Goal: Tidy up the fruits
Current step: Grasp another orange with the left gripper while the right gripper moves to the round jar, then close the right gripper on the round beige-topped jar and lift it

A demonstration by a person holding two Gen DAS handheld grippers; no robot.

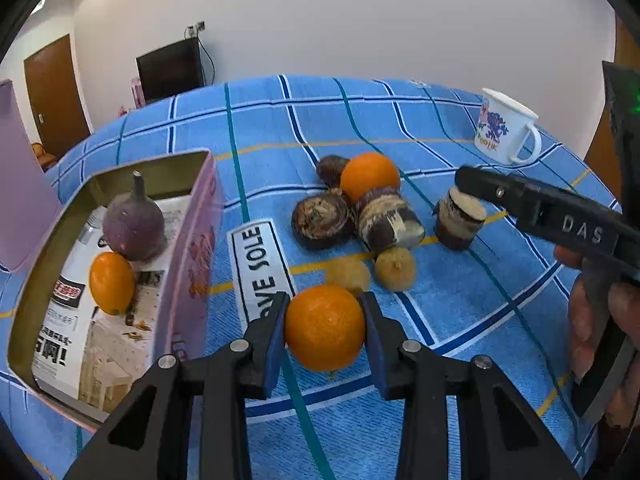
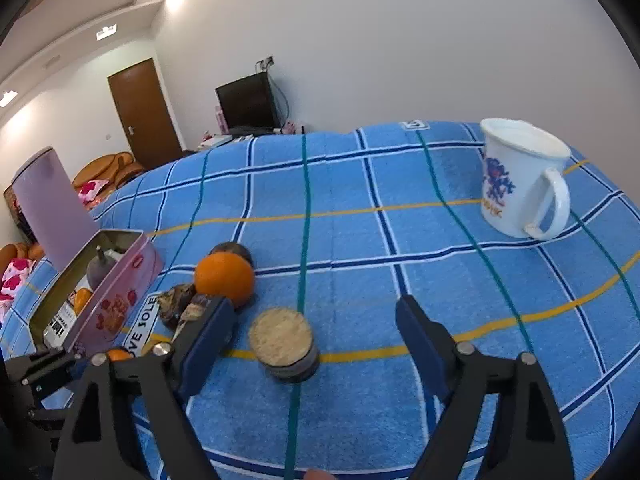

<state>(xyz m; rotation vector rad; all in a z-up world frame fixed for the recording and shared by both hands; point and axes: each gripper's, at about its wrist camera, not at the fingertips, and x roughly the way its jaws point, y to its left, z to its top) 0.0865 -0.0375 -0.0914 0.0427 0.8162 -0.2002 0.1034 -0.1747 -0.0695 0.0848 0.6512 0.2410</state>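
My left gripper (image 1: 325,300) is shut on an orange (image 1: 325,328), both blue pads pressed to its sides just above the blue checked cloth. To its left lies an open pink tin (image 1: 192,240) holding a purple fruit (image 1: 134,224) and a small orange (image 1: 111,282). My right gripper (image 2: 314,304) stands open over an upright cut cane piece (image 2: 282,340), with nothing between its fingers. Behind the held orange lie a second orange (image 1: 370,176), dark brown fruits (image 1: 322,220), a lying cane piece (image 1: 386,220) and two small tan fruits (image 1: 394,268).
A white enamel mug (image 2: 520,176) stands at the far right of the cloth. The tin's pink lid (image 1: 20,184) stands upright at the left edge. A person's hand (image 1: 580,320) holds the right gripper's handle. A dark monitor (image 2: 248,104) stands beyond the far edge.
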